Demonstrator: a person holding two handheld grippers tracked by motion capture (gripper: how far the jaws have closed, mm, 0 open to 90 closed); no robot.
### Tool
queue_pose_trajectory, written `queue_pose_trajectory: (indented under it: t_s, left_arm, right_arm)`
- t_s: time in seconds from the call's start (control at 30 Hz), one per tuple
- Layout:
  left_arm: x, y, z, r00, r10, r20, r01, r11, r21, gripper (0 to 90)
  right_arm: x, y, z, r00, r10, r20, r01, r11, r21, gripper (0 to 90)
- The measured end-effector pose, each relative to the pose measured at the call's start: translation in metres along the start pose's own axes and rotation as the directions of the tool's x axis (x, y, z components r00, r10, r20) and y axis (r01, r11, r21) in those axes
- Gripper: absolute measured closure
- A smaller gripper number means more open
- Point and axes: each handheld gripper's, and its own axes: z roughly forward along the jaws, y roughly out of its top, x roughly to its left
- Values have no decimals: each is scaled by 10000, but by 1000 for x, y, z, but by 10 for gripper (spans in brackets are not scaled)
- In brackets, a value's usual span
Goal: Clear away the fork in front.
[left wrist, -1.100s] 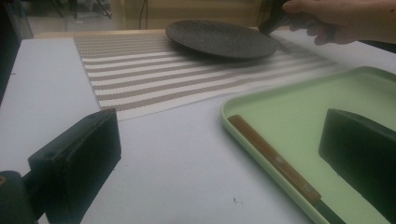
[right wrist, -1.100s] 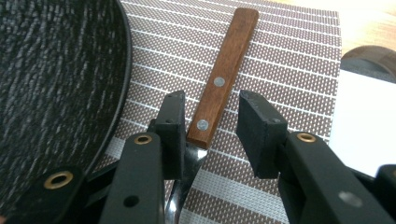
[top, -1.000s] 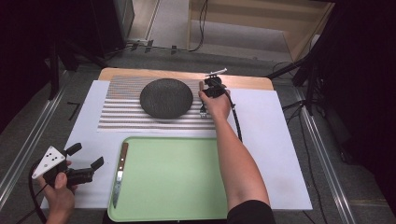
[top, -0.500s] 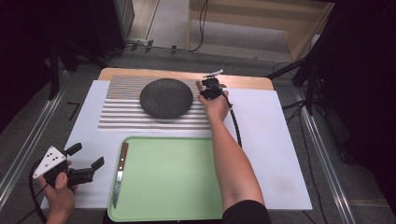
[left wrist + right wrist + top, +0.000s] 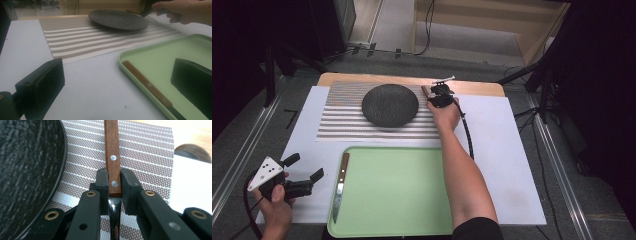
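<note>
My right gripper sits on the striped placemat just right of the dark round plate. It is shut on the near end of a wooden riveted handle of a utensil that lies flat on the mat; a shiny metal neck runs back under the jaws. My left gripper rests at the front left, open with nothing between its fingers, beside the green tray. A wooden-handled knife lies along the tray's left side.
A white sheet covers the table, with a wooden board edge behind the placemat. The right forearm reaches over the tray's right side. Dark floor, rails and cables surround the table.
The right hand has shifted slightly beside the plate, staying low over the mat's right end. The left hand and gripper have not moved.
</note>
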Motion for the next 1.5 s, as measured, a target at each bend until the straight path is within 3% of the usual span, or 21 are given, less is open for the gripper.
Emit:
queue_pose_trajectory:
  t_s: [0.6, 1.5]
  left_arm:
    - [-1, 0, 1, 9999, 94, -57, -94, 9999, 66, 0]
    - [-2, 0, 2, 9997, 176, -150, -174, 9998, 133, 0]
  right_arm:
    - [-9, -9, -41, 9970, -156, -764, 40, 9887, -1497, 764]
    - [-13, -42, -93, 9850, -707, -1576, 228, 9576, -2872, 763]
